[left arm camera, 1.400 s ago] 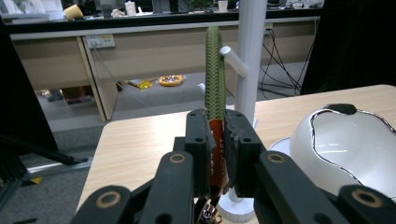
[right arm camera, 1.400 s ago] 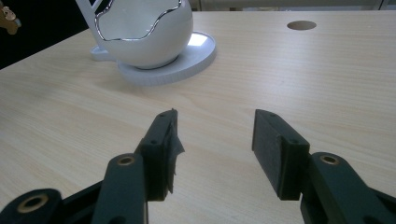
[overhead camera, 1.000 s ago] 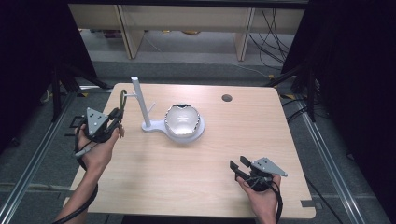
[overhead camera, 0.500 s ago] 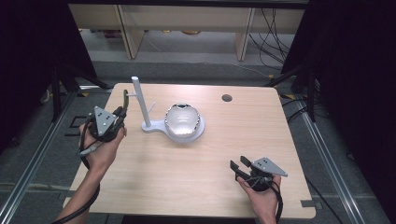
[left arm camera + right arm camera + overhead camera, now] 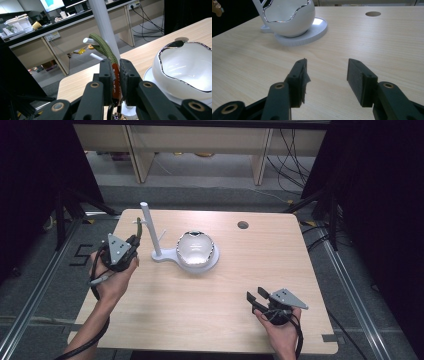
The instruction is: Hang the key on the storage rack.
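In the high view the left gripper (image 5: 131,245) sits at the left of the frame, raised just beside the white post (image 5: 150,231) of a stand whose round base (image 5: 212,265) carries a white, egg-shaped bowl (image 5: 195,247) with a wavy dark rim. In the left gripper view its jaws are clenched on a strap (image 5: 104,48): an orange part is pinched between the pads in the lower middle of the frame, and a green braided part arches up and left from there over a short white peg (image 5: 88,40) that sticks out from the post. The strap touches the peg and lies close against the post; in the high view it shows as a thin dark line at the upper left of the bench (image 5: 225,320), between the left gripper and the post. The bowl fills the right side of the left gripper view, well apart from the strap. The right gripper (image 5: 256,299) rests at the lower right of the high view, low over the bench in the person's hand, far from the stand. In the right gripper view its jaws stand released, spread wide with bare wood between them, the bowl at the upper left and a round hole (image 5: 373,13) in the bench at the upper right.
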Tool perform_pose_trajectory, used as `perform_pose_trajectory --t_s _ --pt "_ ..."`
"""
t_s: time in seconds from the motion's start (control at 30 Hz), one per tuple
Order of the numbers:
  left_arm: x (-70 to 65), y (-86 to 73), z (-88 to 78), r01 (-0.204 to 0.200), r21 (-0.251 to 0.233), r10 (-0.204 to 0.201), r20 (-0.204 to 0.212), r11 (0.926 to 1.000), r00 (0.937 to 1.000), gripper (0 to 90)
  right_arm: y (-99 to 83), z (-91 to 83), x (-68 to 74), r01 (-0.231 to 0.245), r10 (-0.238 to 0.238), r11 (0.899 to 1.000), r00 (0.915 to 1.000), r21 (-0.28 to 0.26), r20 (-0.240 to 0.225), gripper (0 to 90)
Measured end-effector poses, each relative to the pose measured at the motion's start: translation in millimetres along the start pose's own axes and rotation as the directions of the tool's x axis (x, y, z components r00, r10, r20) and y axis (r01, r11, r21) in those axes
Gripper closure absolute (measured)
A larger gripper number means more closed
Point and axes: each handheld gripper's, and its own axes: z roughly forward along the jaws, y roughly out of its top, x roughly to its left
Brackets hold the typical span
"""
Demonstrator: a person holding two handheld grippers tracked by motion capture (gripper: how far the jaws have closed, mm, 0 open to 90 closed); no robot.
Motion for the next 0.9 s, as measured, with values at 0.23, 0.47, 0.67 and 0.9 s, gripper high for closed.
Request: perform_pose_trajectory --t_s 0.23,0.47,0.67,0.9 --pt "1.9 -3.9 1.2 0.025 0.004 -0.025 -0.001 0.9997 0.9997 80.3 -0.1 -0.4 0.5 -0.014 0.014 1.0 0.9999 0.002 -0.004 51.4" --pt "2.9 -10.2 6.3 0.056 0.014 -0.056 0.005 0.9984 0.9984 80.2 -0.3 -0.4 1.0 -0.012 0.012 1.0 0.9999 0.012 0.0 51.3" --pt "3.8 -17.0 13.0 0.103 0.029 -0.103 0.021 0.9943 0.9944 80.0 -1.0 1.3 0.2 -0.009 0.009 1.0 0.9997 0.006 -0.021 51.4" --pt "4.1 -21.7 18.2 0.144 0.045 -0.146 0.042 0.9885 0.9884 79.8 -1.5 1.9 -0.4 0.011 -0.011 1.0 0.9999 0.004 -0.008 51.3"
